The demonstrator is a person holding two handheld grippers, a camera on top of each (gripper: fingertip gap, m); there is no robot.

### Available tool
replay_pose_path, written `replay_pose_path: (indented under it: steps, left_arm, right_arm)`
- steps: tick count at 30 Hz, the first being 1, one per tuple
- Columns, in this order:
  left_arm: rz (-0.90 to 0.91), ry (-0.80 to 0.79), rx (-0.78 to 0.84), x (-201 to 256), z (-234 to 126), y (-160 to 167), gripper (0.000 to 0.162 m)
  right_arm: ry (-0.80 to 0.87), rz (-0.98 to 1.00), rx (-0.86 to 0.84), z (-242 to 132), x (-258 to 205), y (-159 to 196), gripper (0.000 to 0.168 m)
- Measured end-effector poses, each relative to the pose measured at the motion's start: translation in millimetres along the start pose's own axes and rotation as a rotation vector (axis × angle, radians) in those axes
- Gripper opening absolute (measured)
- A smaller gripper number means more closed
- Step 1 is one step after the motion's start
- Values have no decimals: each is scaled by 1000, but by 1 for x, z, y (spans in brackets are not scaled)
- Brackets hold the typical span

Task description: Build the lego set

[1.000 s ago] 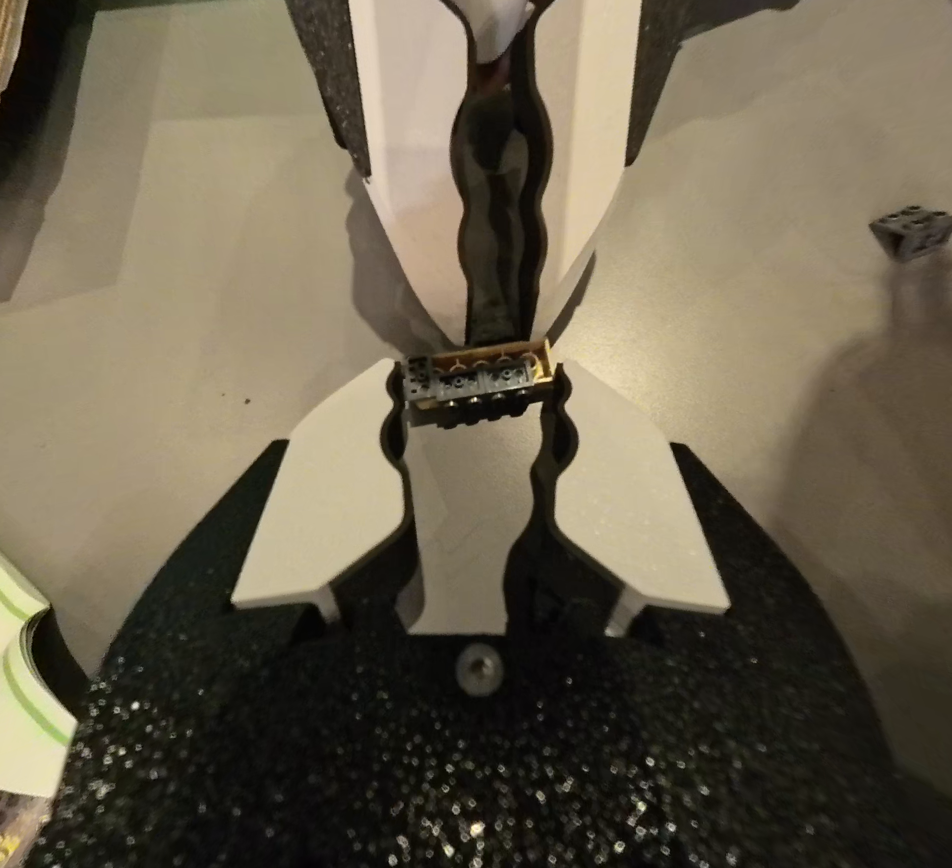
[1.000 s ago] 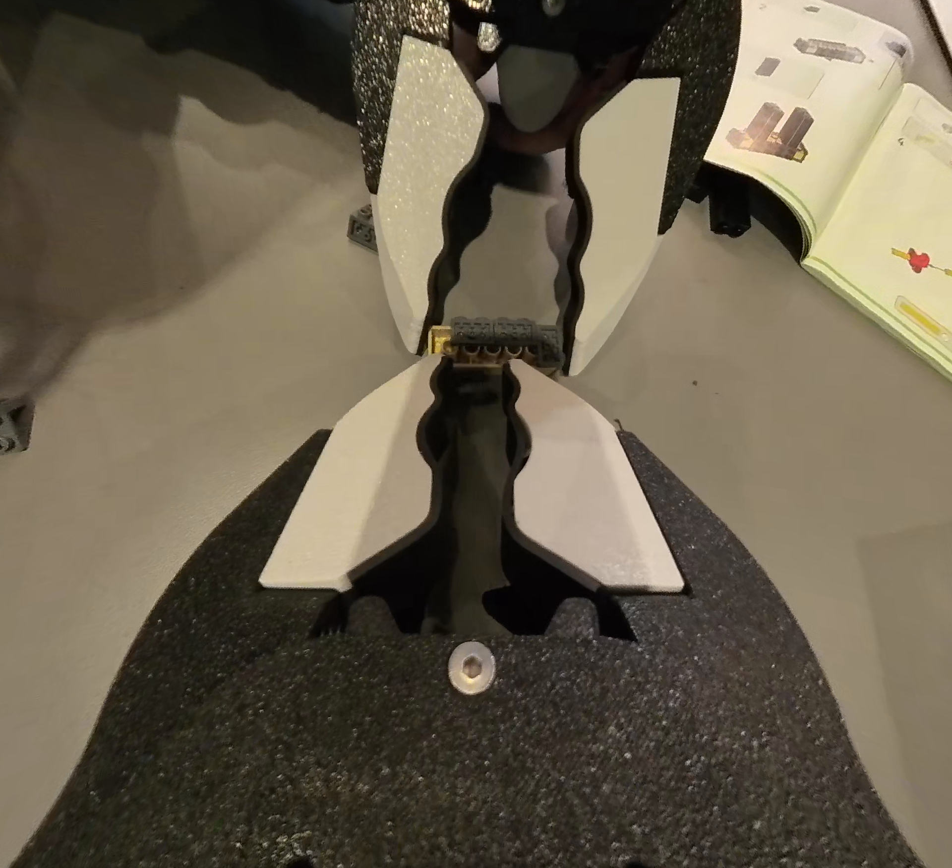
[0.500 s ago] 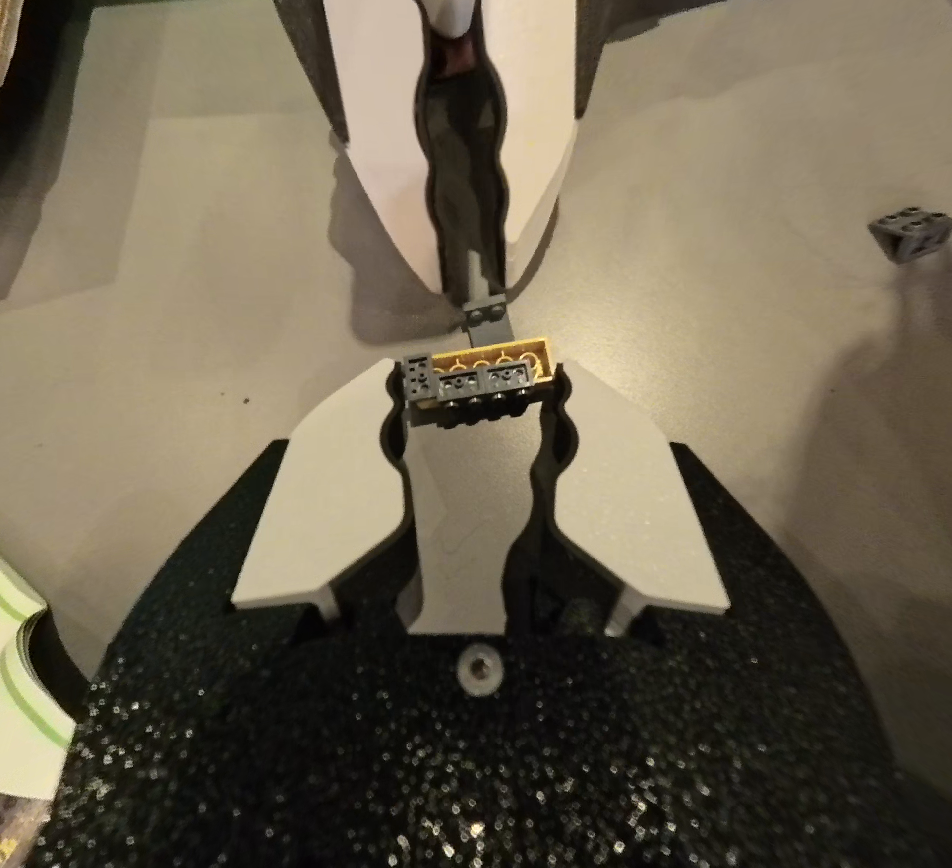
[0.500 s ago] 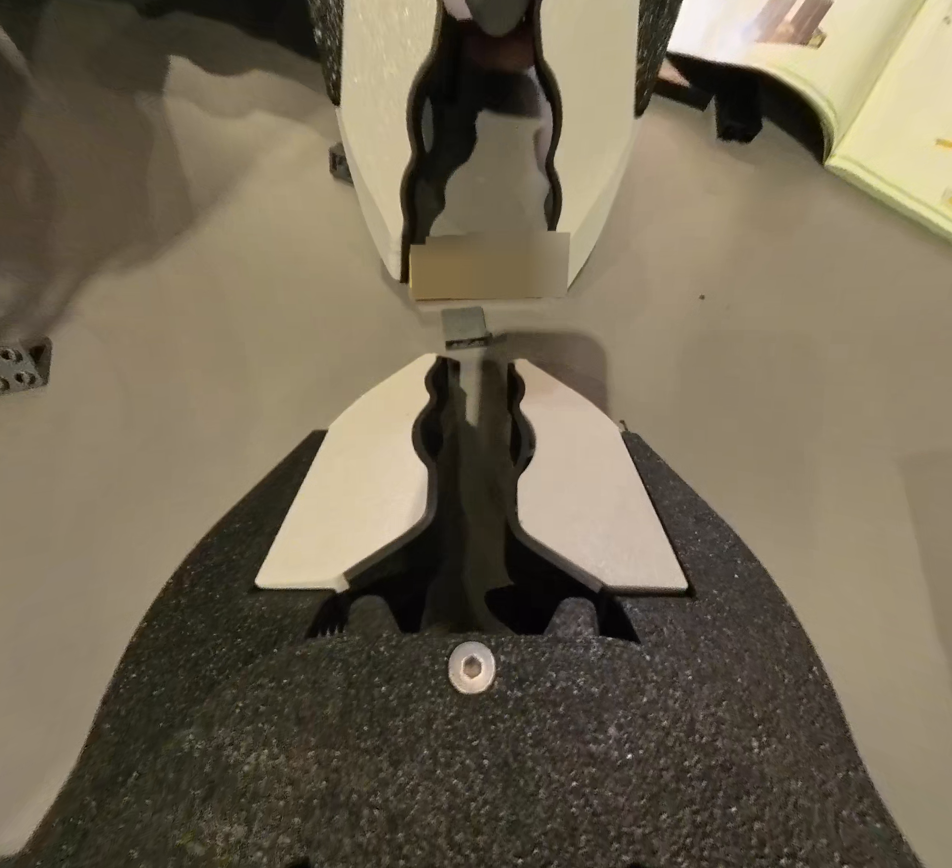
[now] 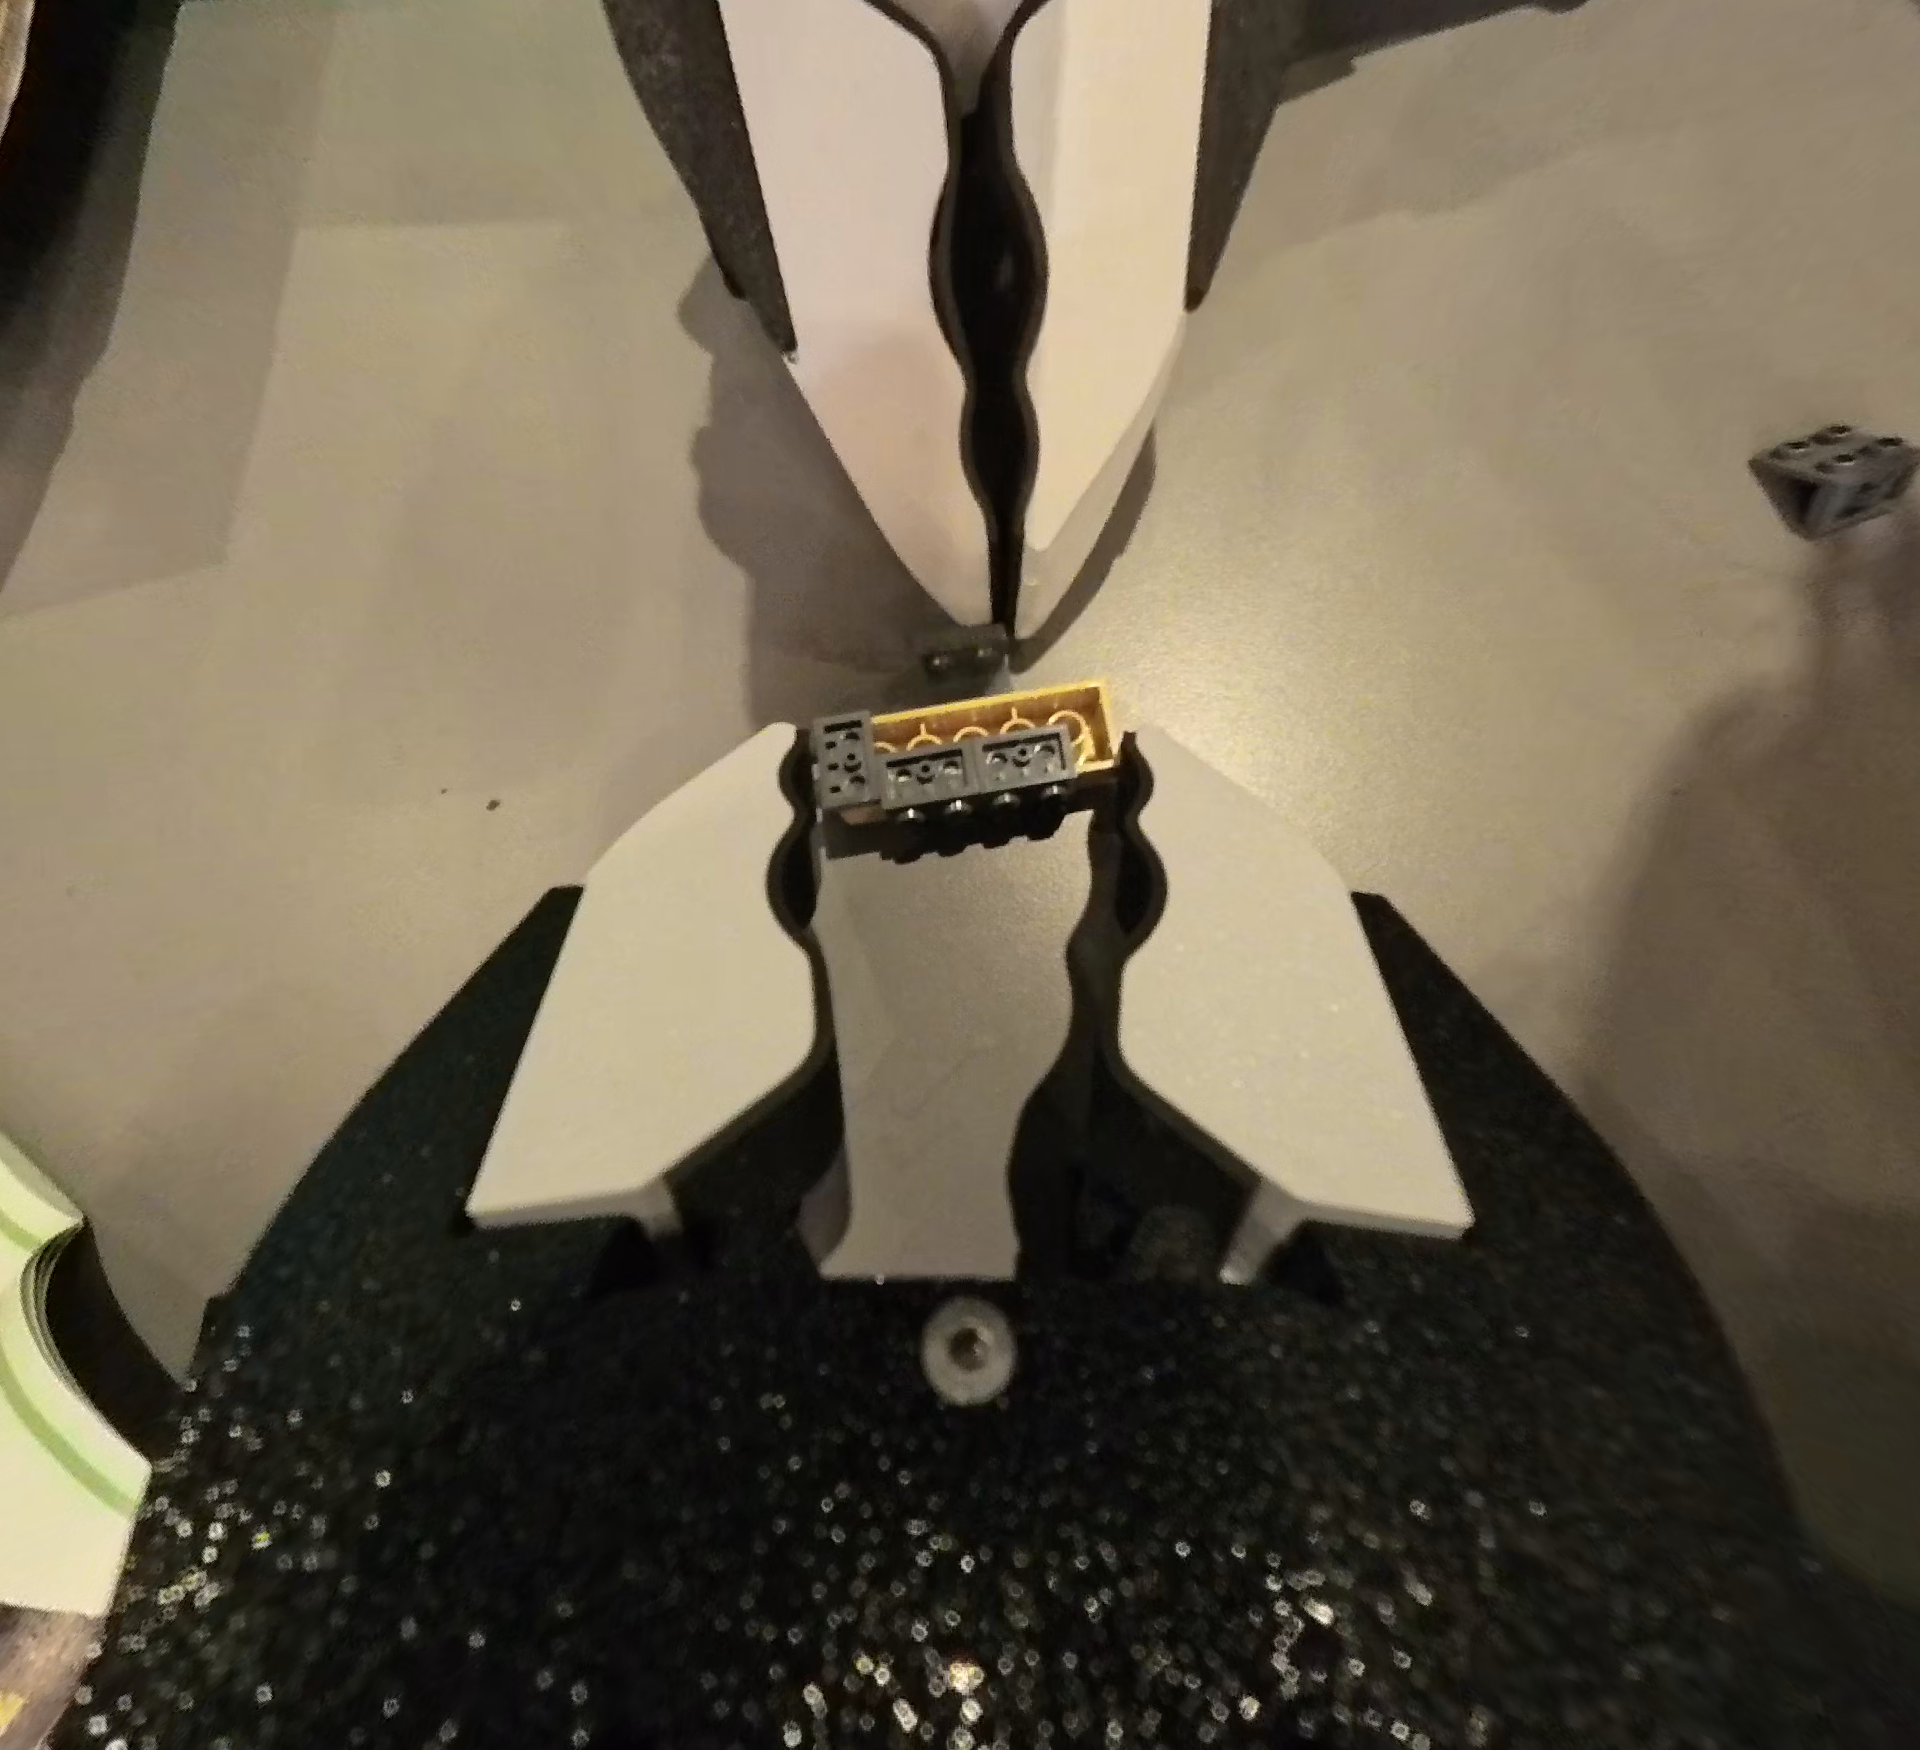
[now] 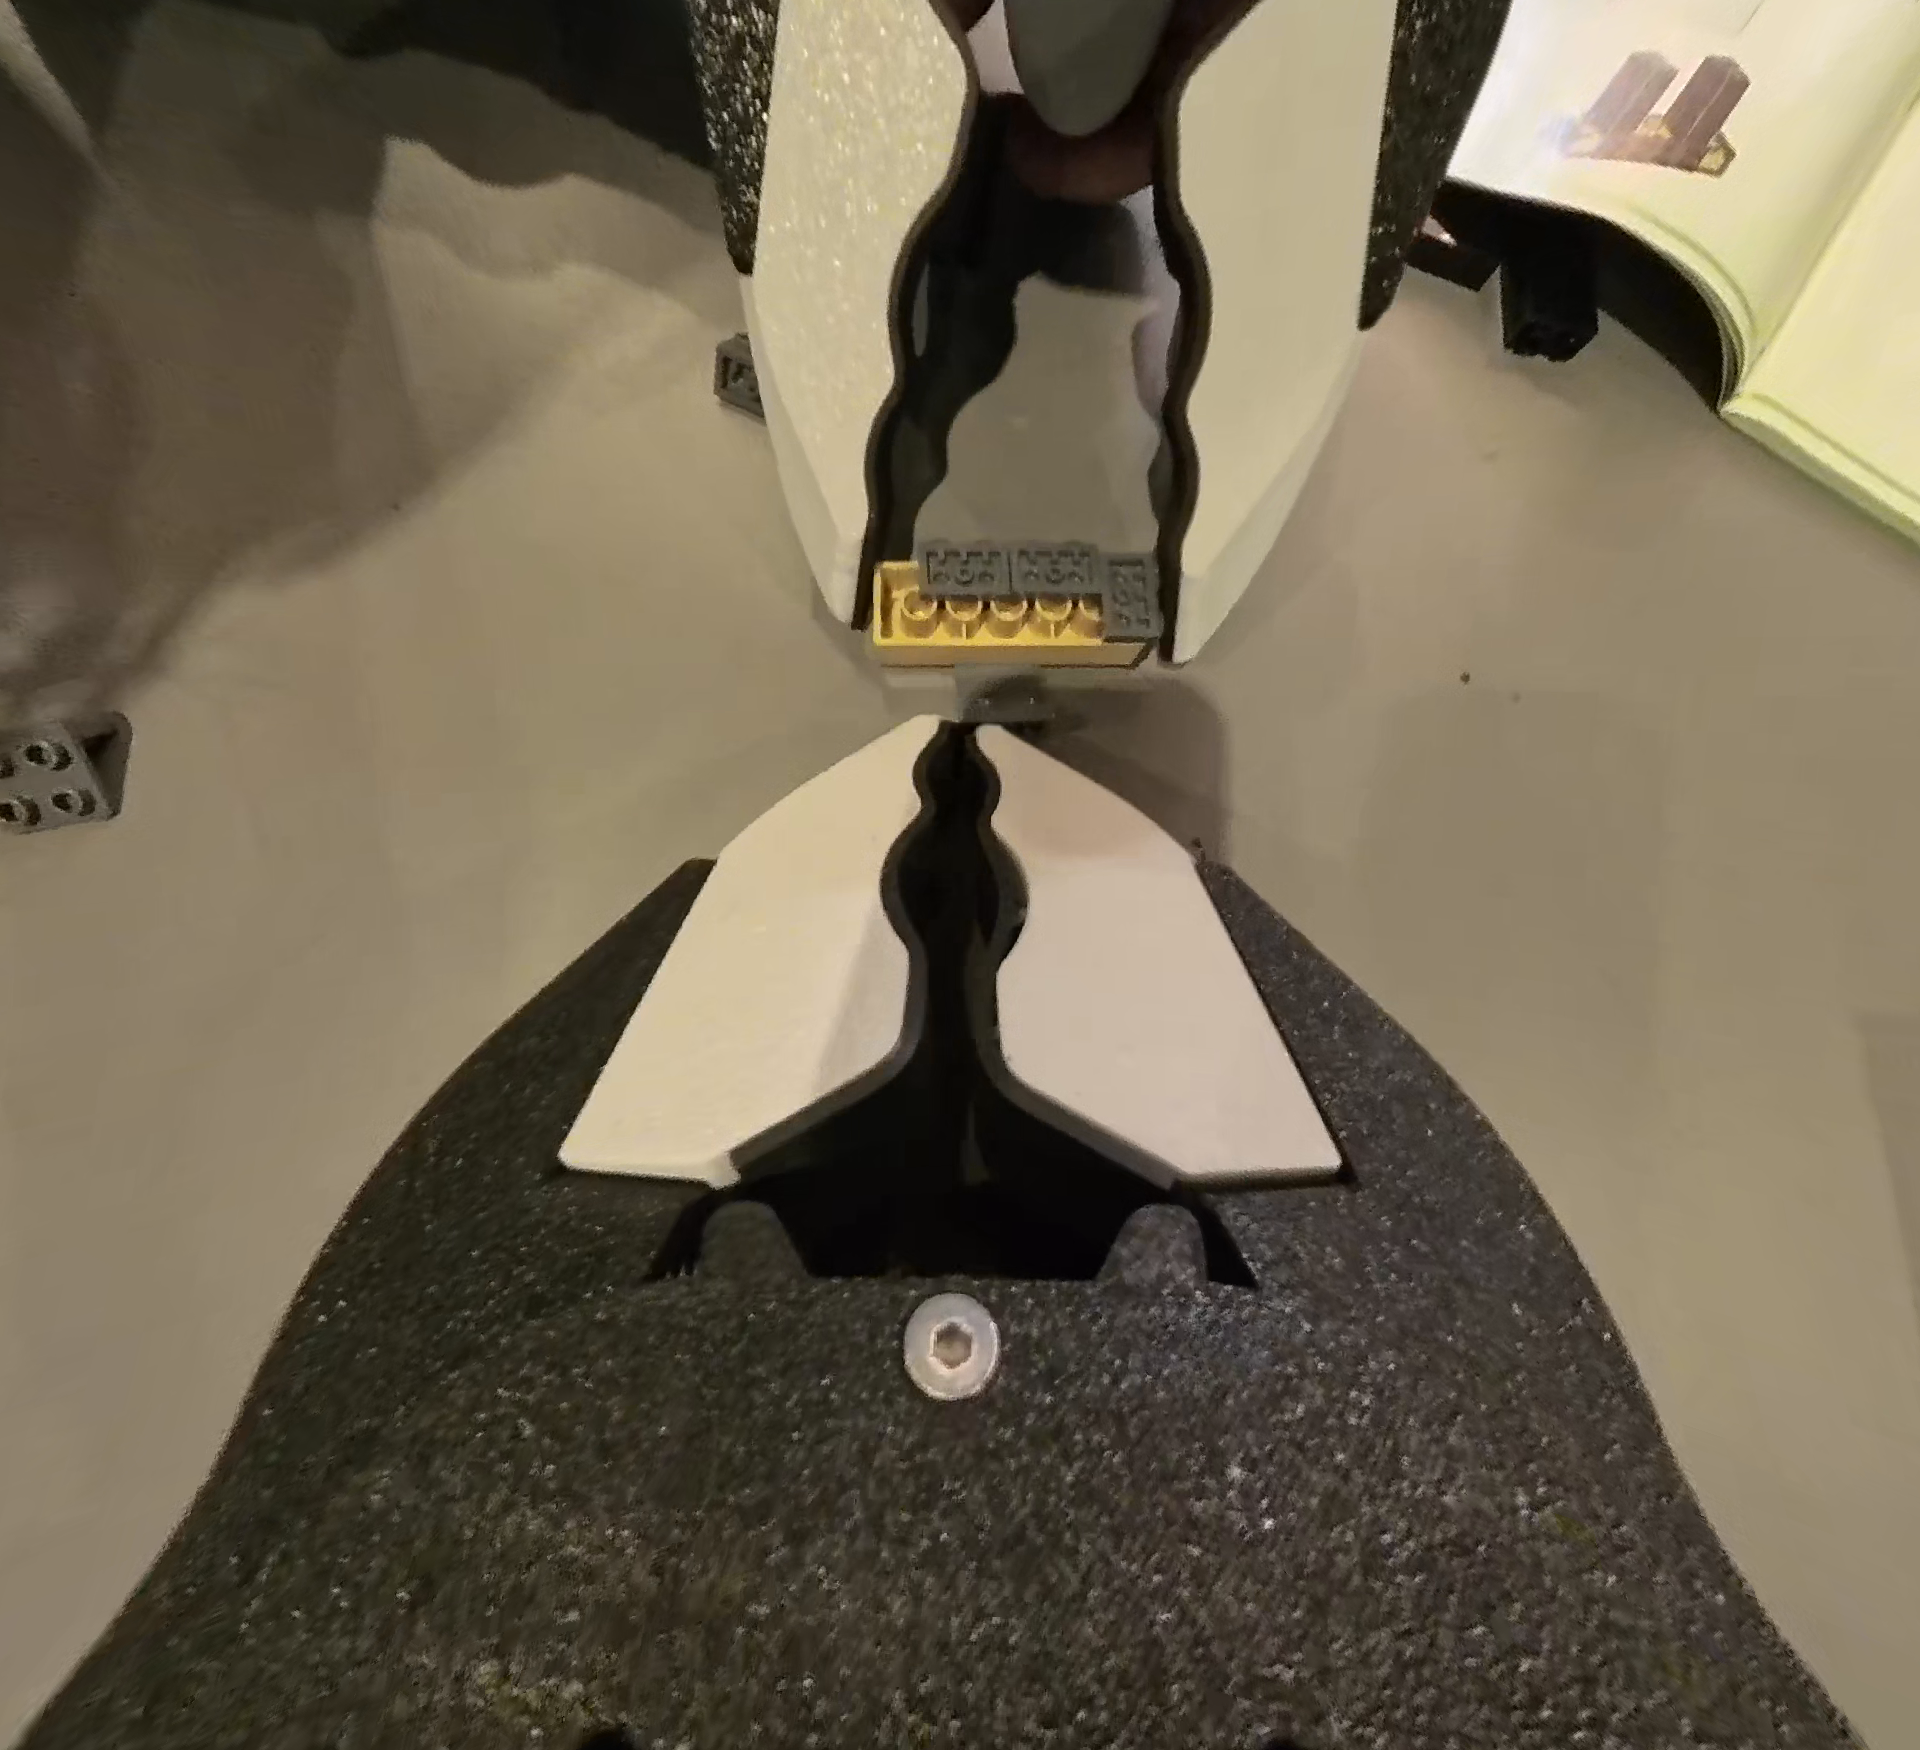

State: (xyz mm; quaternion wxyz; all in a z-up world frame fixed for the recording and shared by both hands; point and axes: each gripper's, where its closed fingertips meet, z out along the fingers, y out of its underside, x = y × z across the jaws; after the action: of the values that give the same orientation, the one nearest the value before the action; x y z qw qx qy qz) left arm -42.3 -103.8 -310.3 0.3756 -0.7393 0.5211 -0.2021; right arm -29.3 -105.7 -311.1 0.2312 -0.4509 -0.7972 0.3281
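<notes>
Your left tongs (image 5: 961, 786) grasp the gold brick assembly (image 5: 971, 770) at centre frame of the left wrist view, one fingertip on each short end. The assembly is a gold brick with its hollow underside showing and small dark grey pieces clipped along one edge. It is held clear of the grey worktop (image 5: 364, 474).

Your right tongs (image 6: 971, 732) are clenched on a small dark grey plate (image 6: 1003, 698), which protrudes from the fingertips at centre frame of the right wrist view. In the left wrist view the same plate (image 5: 966, 658) sits just above the assembly, near it, with a narrow gap between the two. The two pairs of tongs face each other tip to tip.

A loose grey bracket piece (image 5: 1834, 479) lies on the worktop at the right edge of the left wrist view, well apart from the tongs. The same piece (image 6: 62, 775) appears at the left edge of the right wrist view. An open instruction booklet (image 6: 1766, 194) lies at the upper right of that view.
</notes>
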Motion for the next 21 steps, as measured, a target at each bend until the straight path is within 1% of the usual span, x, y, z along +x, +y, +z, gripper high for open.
replay_pose_path:
  steps: [6,11,19,21]
  left_arm:
    - [0,1,0,0,0,0,56]
    - [0,1,0,0,0,0,56]
    - [0,1,0,0,0,0,56]
    - [0,1,0,0,0,0,56]
  right_arm:
    - [31,-45,73,-2,2,-10,0]
    - [55,-82,93,0,2,-15,0]
    - [66,-30,74,-8,9,-5,0]
    - [73,-20,53,-8,12,0,4]
